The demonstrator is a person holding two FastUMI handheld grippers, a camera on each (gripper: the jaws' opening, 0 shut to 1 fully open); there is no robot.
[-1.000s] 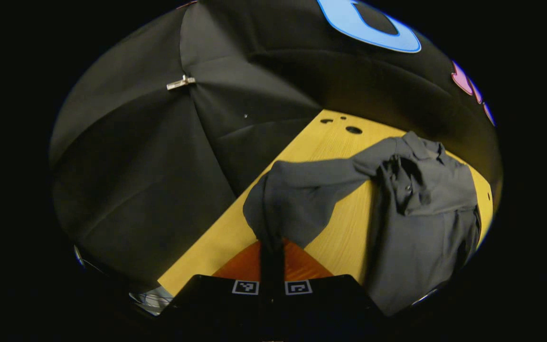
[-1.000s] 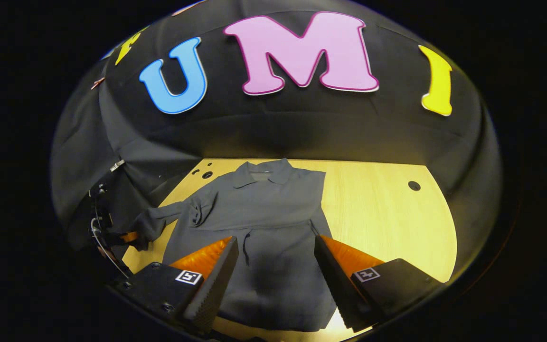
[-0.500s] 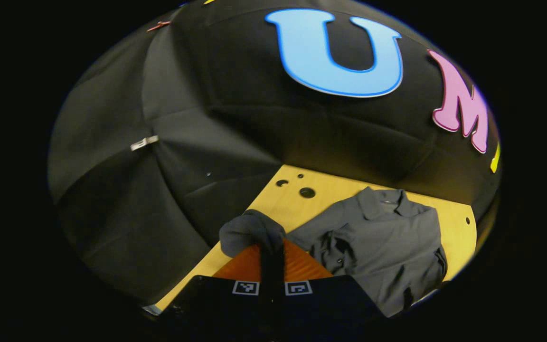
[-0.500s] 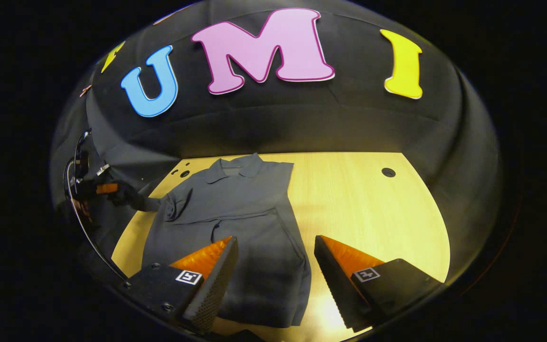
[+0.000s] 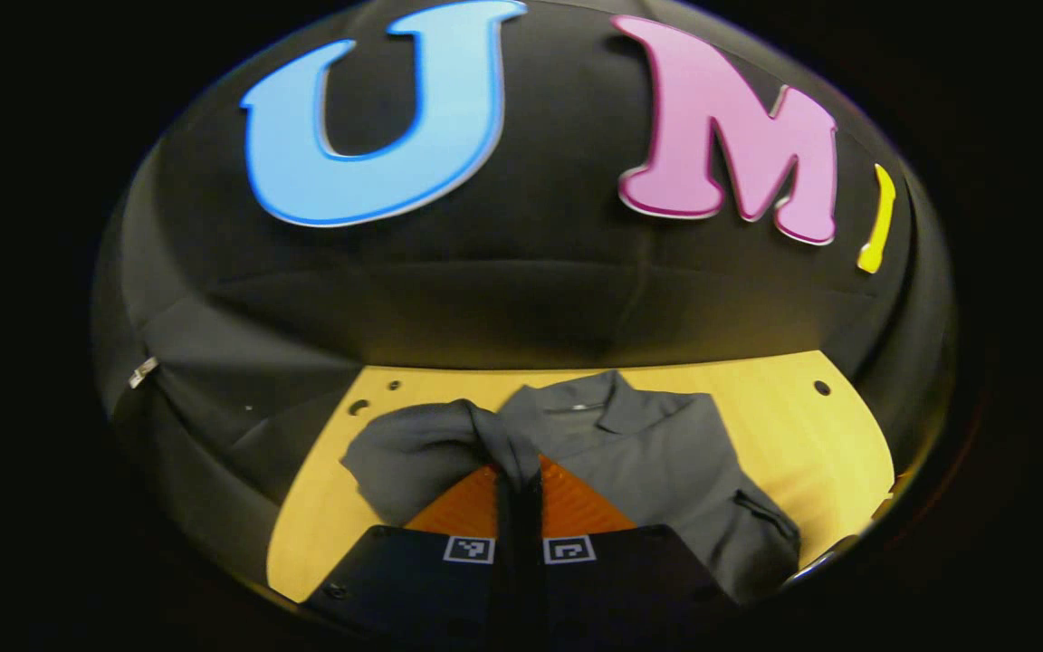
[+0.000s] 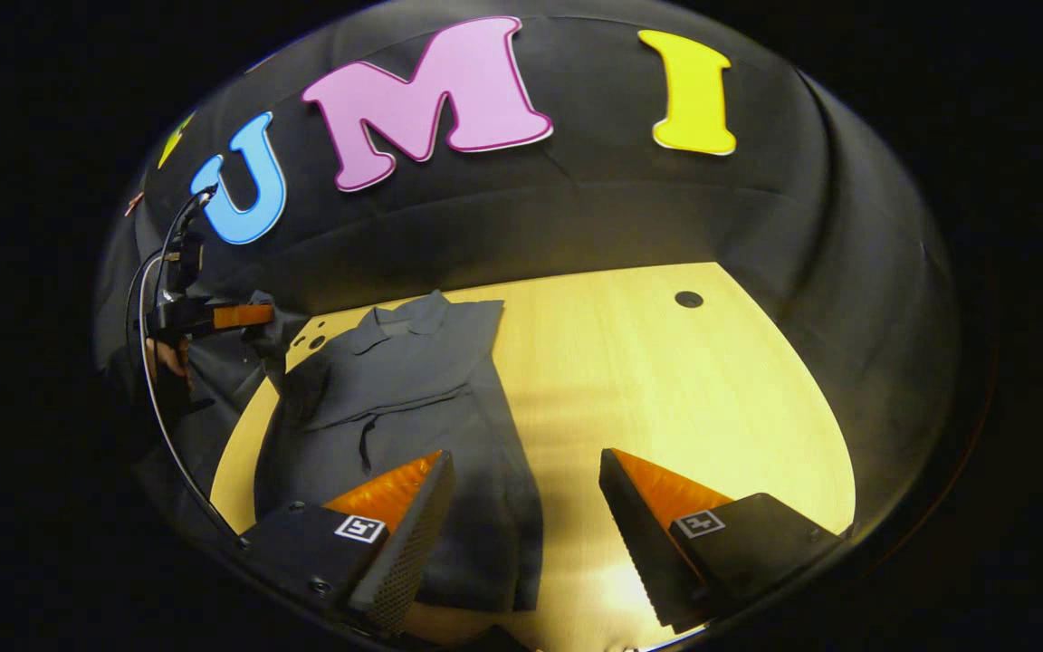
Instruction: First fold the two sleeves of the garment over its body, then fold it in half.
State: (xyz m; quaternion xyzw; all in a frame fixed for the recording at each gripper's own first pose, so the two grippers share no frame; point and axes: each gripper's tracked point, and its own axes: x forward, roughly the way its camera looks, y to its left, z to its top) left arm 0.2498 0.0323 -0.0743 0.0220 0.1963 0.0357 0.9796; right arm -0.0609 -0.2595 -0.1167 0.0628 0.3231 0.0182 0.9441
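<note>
1. Left gripper view: our left gripper (image 5: 520, 484) has its fingers pressed together on the cuff end of the dark grey long sleeve (image 5: 417, 448), which bunches up just ahead of the fingertips.
2. In the same view the dark grey collared button-up garment (image 5: 666, 462) lies on the light wooden worktop (image 5: 829, 426), its collar toward the far edge and its hem running toward the near right corner.
3. Right gripper view: our right gripper (image 6: 526, 525) hangs with its fingers spread wide and nothing between them, above the garment's lower part (image 6: 476, 507) near the near edge of the worktop (image 6: 666, 380).
4. Farther off at the left of this view we see the left gripper (image 6: 245, 316), in a hand (image 6: 164, 358), holding the sleeve end (image 6: 282, 349) lifted off the worktop's far left corner.
5. We judge the step in hand to be folding this sleeve over the body. To do it well, we would carry the cuff across the chest, keep the sleeve taut enough to crease at the shoulder, and lay it flat before letting go.
6. Count: one garment, one free sleeve we can make out, two grippers, one worktop. The other sleeve seems to lie on the body already, though we cannot be sure.
</note>
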